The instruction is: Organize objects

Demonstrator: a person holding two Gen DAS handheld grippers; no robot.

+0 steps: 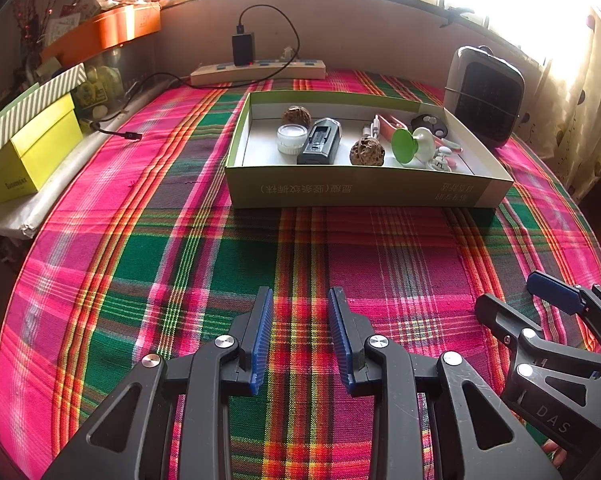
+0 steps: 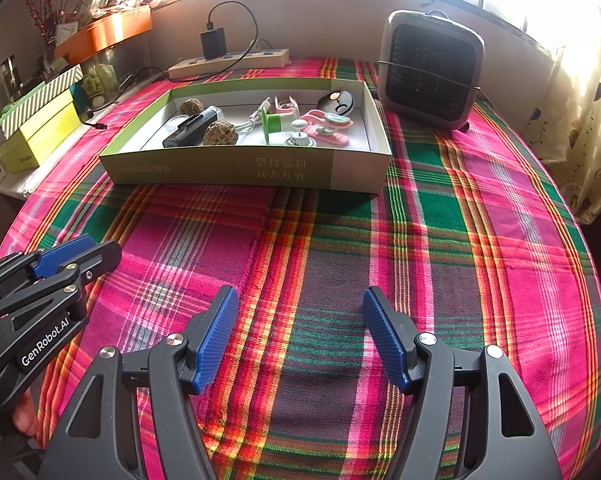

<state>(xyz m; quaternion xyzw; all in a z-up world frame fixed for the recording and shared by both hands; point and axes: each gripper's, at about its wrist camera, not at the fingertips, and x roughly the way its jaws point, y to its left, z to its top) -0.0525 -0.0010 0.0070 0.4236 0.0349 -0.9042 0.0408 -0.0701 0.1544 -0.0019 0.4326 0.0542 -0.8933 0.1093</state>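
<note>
A shallow green cardboard box lies on the plaid tablecloth at the far side. Inside it are two walnuts, a small white jar, a black device, a green-and-white round piece, a pink item and a black round thing. My left gripper hovers open over bare cloth, well short of the box. My right gripper stands beside it, wide open, with nothing between its fingers.
A grey fan heater stands right of the box. A power strip with a black charger lies behind it. Yellow-green boxes sit off the left edge. A curtain hangs on the right.
</note>
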